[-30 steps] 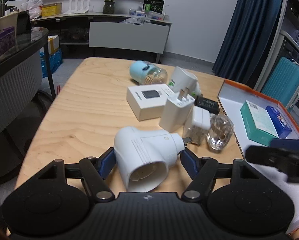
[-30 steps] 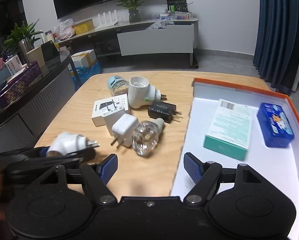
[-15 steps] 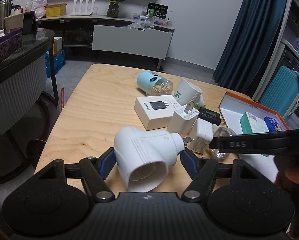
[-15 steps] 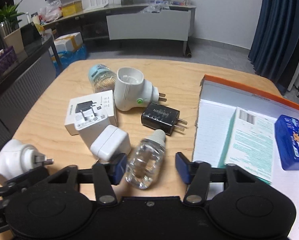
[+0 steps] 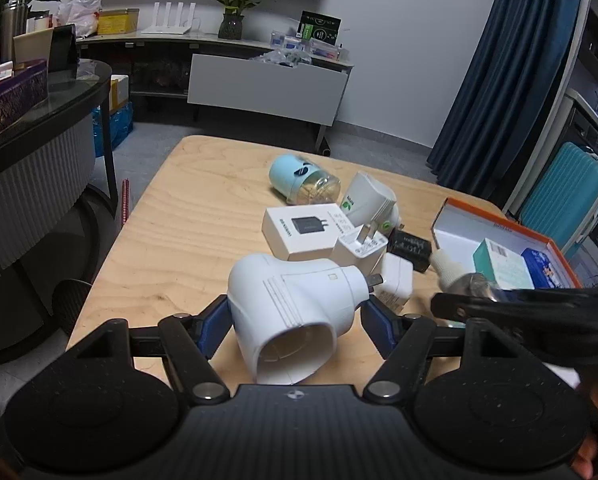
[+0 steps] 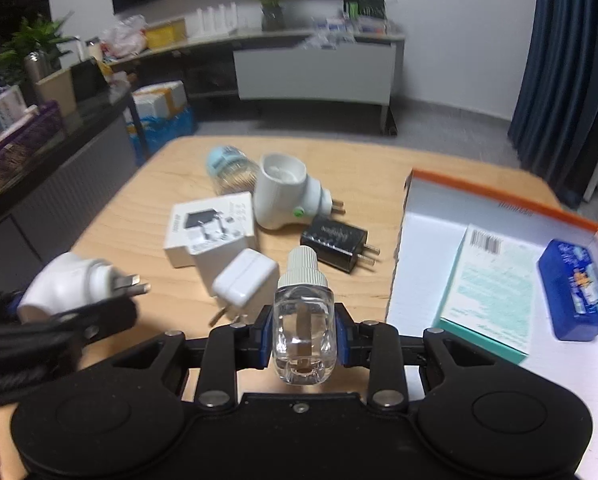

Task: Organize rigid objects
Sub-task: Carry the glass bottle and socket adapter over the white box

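**A:** Since the orange-rimmed box [image 6: 495,204] is the biggest thing on the bench [image 6: 147,208] and already holds the teal carton [image 6: 491,288] and the blue case [image 6: 575,292], I'd judge it the place to aim for. How would you carry both loads over?

**B:** Slowly, and one at a time. The left gripper [image 5: 295,316] has its fingers [image 5: 211,320] pinching the white plug-in diffuser [image 5: 295,312] across its body, open mouth toward the camera, prongs pointing away. The right gripper [image 6: 301,332] has its fingers [image 6: 265,332] pressed onto the clear glass refill bottle [image 6: 303,332], ribbed cap forward. Glass is slick, so I'd keep it level and set it down on the bare white floor of the box, near the carton's left side.

**A:** What's in the way?

**B:** The box's near wall, first: lift over it, don't drag. Then the two grippers are close together; in the left wrist view the right one crosses just beside the diffuser's prongs, so they could knock.

**A:** And what's left on the bench?

**B:** A cluster: the white charger box [image 6: 211,232], a second white diffuser [image 6: 287,196] with a green dot, a pale blue-capped jar [image 6: 229,168] lying on its side, the black charger [image 6: 335,240], and a small white adapter [image 6: 245,282] just ahead of the bottle. A white charger stands against the charger box too. The black charger lies nearest the box's wall.
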A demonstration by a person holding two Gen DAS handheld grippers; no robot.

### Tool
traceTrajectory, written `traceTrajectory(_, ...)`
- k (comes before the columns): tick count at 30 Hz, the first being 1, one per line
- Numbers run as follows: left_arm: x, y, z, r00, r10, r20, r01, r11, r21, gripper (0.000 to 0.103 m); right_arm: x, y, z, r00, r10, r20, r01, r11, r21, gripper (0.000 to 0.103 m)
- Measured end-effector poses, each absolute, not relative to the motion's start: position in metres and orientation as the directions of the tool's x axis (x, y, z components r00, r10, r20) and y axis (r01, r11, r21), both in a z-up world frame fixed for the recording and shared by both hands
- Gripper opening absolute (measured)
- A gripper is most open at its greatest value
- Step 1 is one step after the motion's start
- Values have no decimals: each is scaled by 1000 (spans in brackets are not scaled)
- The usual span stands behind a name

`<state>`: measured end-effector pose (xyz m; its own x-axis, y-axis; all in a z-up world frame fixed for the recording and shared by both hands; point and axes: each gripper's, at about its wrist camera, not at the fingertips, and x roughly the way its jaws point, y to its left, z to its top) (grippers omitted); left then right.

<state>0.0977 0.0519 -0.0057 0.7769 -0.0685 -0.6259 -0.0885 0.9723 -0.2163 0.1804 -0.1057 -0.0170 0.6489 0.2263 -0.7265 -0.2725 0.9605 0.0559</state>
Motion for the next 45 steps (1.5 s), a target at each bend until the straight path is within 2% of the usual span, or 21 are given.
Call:
traceTrajectory(11, 89, 32, 14, 790, -69, -609, -69, 977, -201, 71, 136, -129, 14, 694, 240, -679, -266, 962, 67, 37)
traceTrajectory(45, 80, -14, 30, 791, -119, -600, 27, 987, -161, 72, 100, -176, 33, 750, 192, -633, -189, 979, 72, 37)
